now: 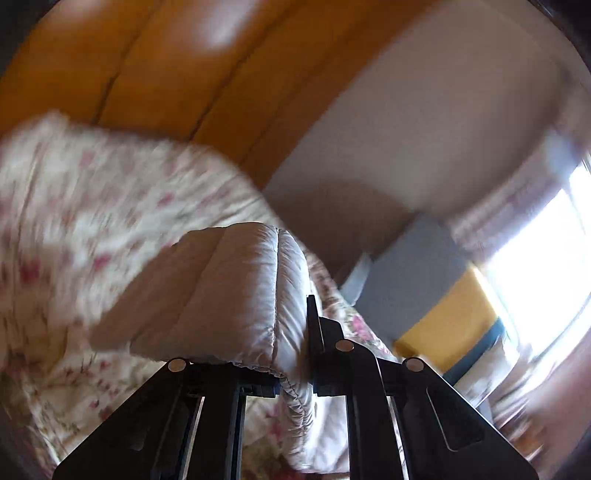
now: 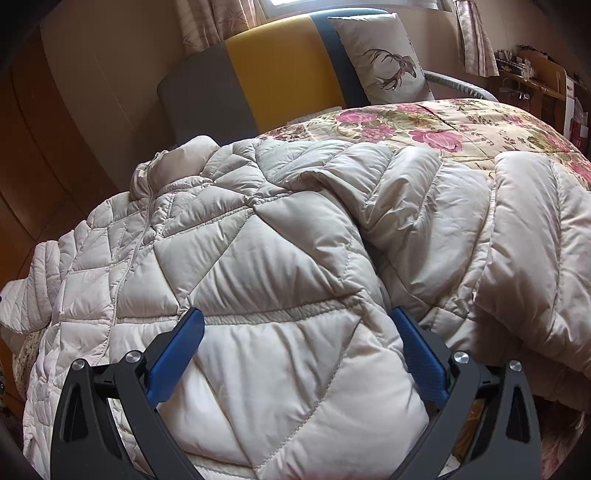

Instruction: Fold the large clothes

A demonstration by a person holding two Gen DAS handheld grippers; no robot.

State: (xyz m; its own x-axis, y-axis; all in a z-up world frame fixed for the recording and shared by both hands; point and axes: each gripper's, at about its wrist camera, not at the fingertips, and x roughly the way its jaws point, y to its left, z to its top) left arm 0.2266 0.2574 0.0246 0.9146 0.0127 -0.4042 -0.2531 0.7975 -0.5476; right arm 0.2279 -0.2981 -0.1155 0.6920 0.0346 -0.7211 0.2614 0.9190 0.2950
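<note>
Your left gripper (image 1: 295, 369) pinches a quilted sleeve end of the cream puffer jacket (image 2: 258, 258) above the floral bedspread (image 2: 461, 122); your right gripper (image 2: 295, 354) hangs spread over the jacket lying across the bed.

A flowered bedspread (image 2: 461, 125) in cream with pink blooms covers the bed. Behind it stands a headboard (image 2: 273, 70) with grey, yellow and dark blue panels. A white pillow (image 2: 384, 62) printed with a deer's head leans against the headboard. Patterned curtains (image 2: 214, 22) hang beside a bright window (image 1: 535, 251). Orange-brown wooden wardrobe doors (image 1: 147, 66) fill one side, and a cluttered wooden shelf (image 2: 532, 77) sits at the far edge.
</note>
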